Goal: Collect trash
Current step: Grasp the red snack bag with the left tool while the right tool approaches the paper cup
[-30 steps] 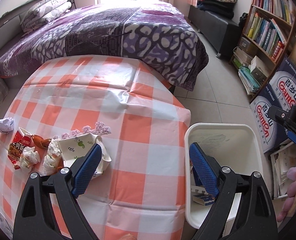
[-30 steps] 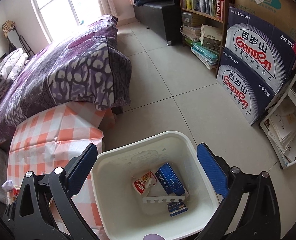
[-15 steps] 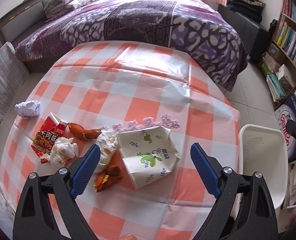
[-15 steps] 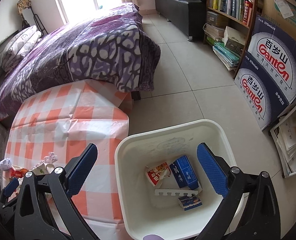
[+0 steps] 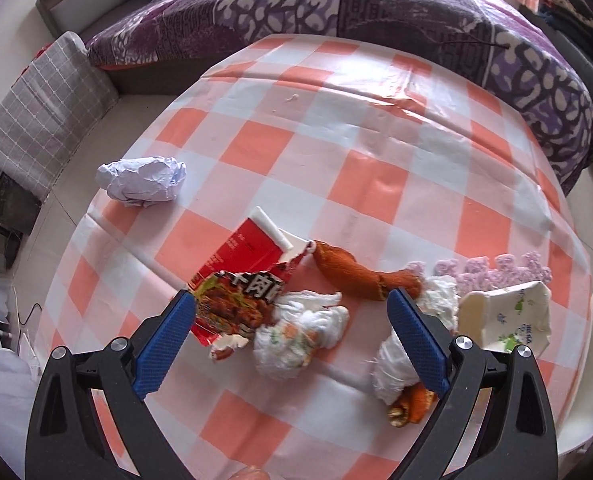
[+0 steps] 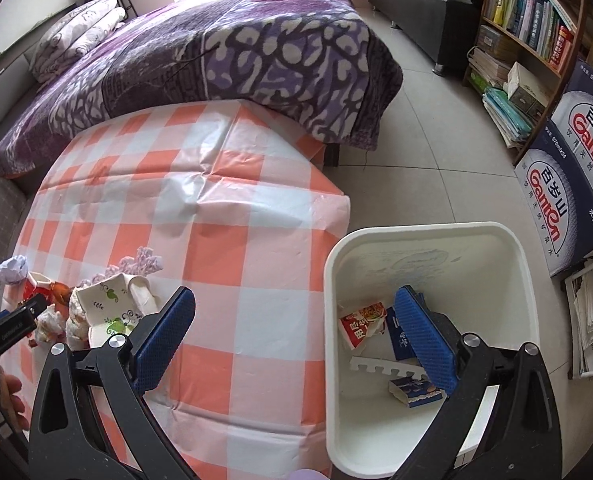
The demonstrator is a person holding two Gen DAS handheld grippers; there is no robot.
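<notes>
1. Hovering over the checked tabletop (image 5: 376, 184), the left tongs (image 5: 292, 316) stand wide apart and hold nothing.
2. Between their blue pads lies a white tissue wad (image 5: 296, 332), touching a torn red wrapper (image 5: 240, 280) by the left pad.
3. An orange peel (image 5: 356, 272) lies just beyond the wad, with a second tissue lump (image 5: 392, 368) and another peel scrap by the right pad.
4. A crushed white carton (image 5: 508, 320) with green leaf print sits to the right, near the tabletop edge; a purple foam strip (image 5: 492, 268) lies behind it.
5. A crumpled paper ball (image 5: 142, 178) rests well apart at the far left.
6. The right tongs (image 6: 292, 328) are also spread wide and empty, one pad above the tabletop, the other above the white bin (image 6: 428, 236).
7. The bin stands on the floor just beside the tabletop and holds a red packet (image 6: 360, 322), blue boxes (image 6: 400, 340) and a white toothed strip (image 6: 384, 368).
</notes>
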